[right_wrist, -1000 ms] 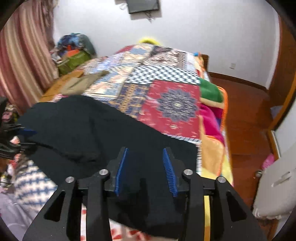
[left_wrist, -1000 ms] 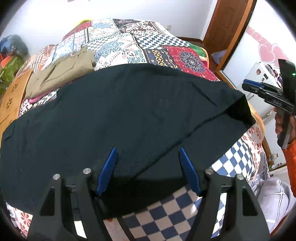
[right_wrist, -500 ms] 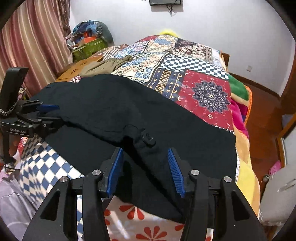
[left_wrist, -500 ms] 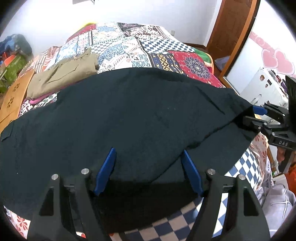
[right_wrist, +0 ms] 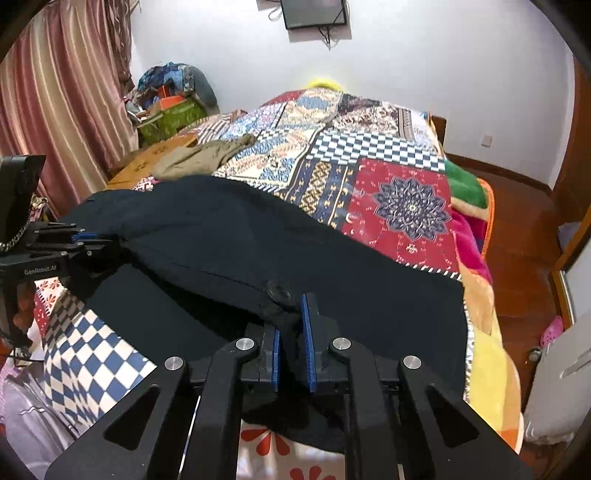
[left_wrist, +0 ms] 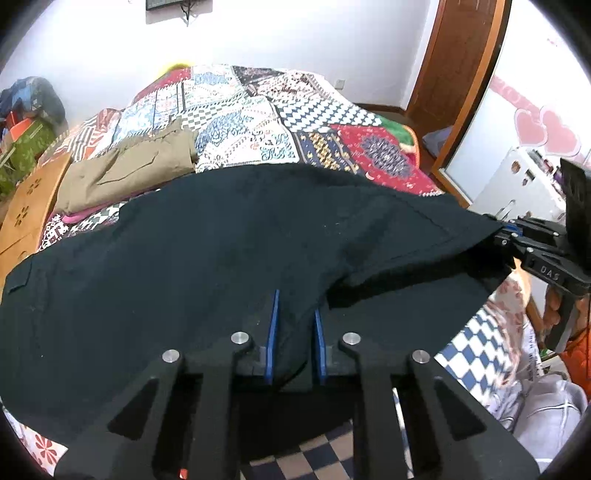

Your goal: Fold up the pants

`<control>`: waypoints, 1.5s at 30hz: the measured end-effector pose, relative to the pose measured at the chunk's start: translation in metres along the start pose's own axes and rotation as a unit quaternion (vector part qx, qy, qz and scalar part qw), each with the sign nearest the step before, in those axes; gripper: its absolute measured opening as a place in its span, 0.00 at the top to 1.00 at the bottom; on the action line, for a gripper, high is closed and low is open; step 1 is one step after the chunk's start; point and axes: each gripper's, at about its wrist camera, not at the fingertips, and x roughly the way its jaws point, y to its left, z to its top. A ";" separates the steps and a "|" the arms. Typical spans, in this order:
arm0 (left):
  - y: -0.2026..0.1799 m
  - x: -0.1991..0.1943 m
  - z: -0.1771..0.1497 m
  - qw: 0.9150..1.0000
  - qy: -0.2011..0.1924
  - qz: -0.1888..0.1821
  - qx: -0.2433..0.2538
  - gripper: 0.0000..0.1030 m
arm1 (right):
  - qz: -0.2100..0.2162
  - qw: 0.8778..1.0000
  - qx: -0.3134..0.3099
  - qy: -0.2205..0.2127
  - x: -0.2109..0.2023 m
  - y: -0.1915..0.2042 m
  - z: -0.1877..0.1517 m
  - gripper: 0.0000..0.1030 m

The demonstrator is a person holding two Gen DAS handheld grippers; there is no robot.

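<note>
Right gripper [right_wrist: 293, 332] pinching black pants [right_wrist: 221, 236], patchwork bed [right_wrist: 369, 155]

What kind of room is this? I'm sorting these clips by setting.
Most likely a home bedroom: a bed with a patchwork quilt, striped curtains, a wall-mounted screen, and khaki clothing lying on the quilt.

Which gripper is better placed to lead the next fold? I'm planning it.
Probably neither; both should lift together. The left gripper and the right gripper have just closed, each pinching the near edge of the black fabric pants, the right beside the button.
</note>
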 end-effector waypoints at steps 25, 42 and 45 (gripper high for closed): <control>-0.022 -0.040 -0.042 0.999 0.015 -0.026 0.038 0.80 | -0.032 0.998 -0.001 0.047 -0.013 -0.001 -0.048 0.86; -0.044 -0.055 0.020 0.997 -0.044 -0.027 0.055 0.62 | -0.075 0.994 0.072 0.013 -0.059 -0.068 -0.047 0.79; -0.047 -0.032 0.035 0.998 -0.033 -0.027 0.048 0.61 | -0.084 0.994 0.074 0.003 -0.046 -0.080 -0.033 0.79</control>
